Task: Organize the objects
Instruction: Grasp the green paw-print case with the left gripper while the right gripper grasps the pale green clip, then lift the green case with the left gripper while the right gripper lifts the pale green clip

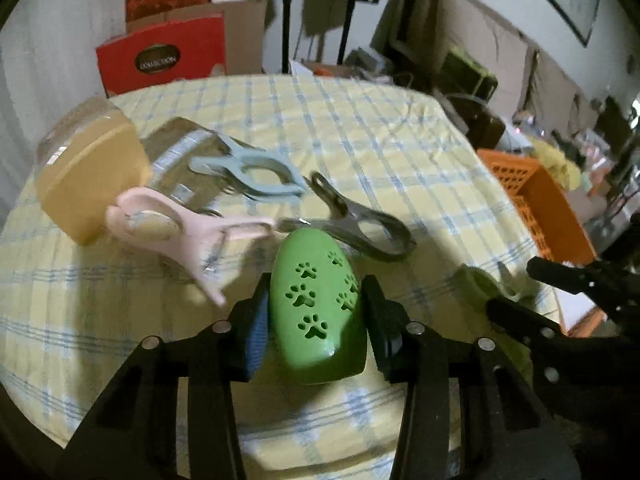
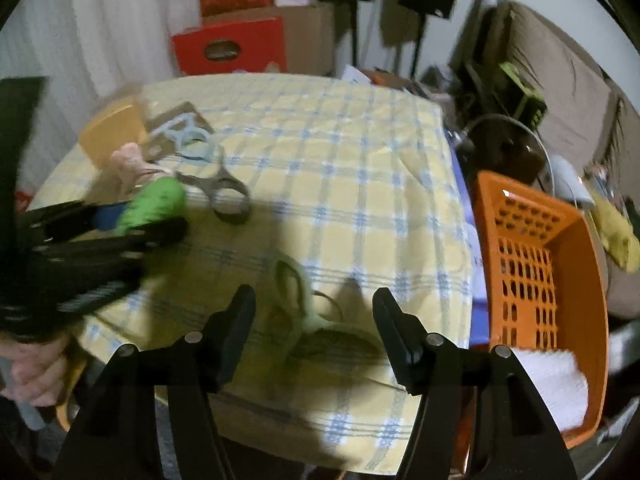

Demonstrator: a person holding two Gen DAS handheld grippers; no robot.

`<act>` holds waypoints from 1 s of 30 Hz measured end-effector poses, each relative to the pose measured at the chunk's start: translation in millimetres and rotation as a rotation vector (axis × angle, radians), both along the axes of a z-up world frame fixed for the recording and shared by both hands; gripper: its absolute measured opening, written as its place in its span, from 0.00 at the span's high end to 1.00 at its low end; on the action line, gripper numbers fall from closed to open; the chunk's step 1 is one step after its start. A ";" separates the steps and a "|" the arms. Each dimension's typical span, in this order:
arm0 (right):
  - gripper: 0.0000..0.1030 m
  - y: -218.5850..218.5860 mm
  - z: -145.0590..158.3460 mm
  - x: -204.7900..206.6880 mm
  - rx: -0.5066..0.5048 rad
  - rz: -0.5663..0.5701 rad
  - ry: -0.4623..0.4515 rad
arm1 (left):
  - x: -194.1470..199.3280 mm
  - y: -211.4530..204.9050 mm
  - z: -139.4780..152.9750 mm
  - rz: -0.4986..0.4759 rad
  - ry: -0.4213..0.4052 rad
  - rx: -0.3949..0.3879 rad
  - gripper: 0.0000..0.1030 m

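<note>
My left gripper (image 1: 316,292) is shut on a green oval case (image 1: 316,320) with paw-print cut-outs, its pads on both sides. From the right wrist view that left gripper (image 2: 140,220) appears at the left with the green case (image 2: 160,196) in it. My right gripper (image 2: 314,302) stands open over a pale green clip (image 2: 300,308) that lies on the checked cloth (image 2: 340,184) between the fingers, untouched. The right gripper (image 1: 516,286) also shows at the right edge of the left wrist view, around the pale green clip (image 1: 480,284).
Pink (image 1: 192,232), blue (image 1: 248,176) and grey (image 1: 352,220) clips lie beyond the case, beside an amber box (image 1: 92,176). An orange basket (image 2: 560,240) holding a white cloth (image 2: 556,384) stands off the table's right edge. A hand (image 2: 36,368) grips the left tool.
</note>
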State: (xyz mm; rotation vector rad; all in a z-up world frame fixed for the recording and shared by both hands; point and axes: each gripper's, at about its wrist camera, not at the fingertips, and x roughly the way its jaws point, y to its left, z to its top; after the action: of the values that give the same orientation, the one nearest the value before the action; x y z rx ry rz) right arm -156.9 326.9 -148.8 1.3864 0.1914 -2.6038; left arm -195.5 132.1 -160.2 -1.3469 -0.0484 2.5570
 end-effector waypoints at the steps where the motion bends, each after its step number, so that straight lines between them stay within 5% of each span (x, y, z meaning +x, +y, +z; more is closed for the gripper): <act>1: 0.39 -0.3 -1.0 -0.8 0.015 -0.005 0.000 | 1.1 -4.3 3.7 0.010 0.015 -0.003 0.61; 8: 0.40 -18.3 -12.0 -6.0 0.099 0.015 -0.009 | 7.6 -36.0 18.7 0.075 0.043 0.015 0.61; 12: 0.57 -19.8 -13.4 -6.7 0.068 0.047 -0.006 | 16.2 -47.6 19.8 0.103 0.046 0.020 0.61; 17: 0.63 -25.1 -12.4 -2.2 0.077 0.028 -0.019 | 23.6 -53.7 26.9 0.110 0.059 0.013 0.61; 19: 0.77 -28.2 -9.2 1.1 0.086 0.026 -0.024 | 26.9 -55.8 32.0 0.116 0.073 0.018 0.61; 27: 0.77 -35.3 -0.9 12.7 0.113 0.039 -0.034 | 36.7 -66.9 45.1 0.144 0.090 0.024 0.61; 30: 0.77 -23.8 2.8 15.8 0.007 0.036 -0.043 | 40.2 -67.6 50.8 0.148 0.100 0.021 0.61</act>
State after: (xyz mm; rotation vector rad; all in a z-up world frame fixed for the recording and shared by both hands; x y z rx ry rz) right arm -141.1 303.1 -146.0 1.4262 0.2175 -2.5441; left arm -155.3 64.6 -109.4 -1.2492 -0.1612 2.7344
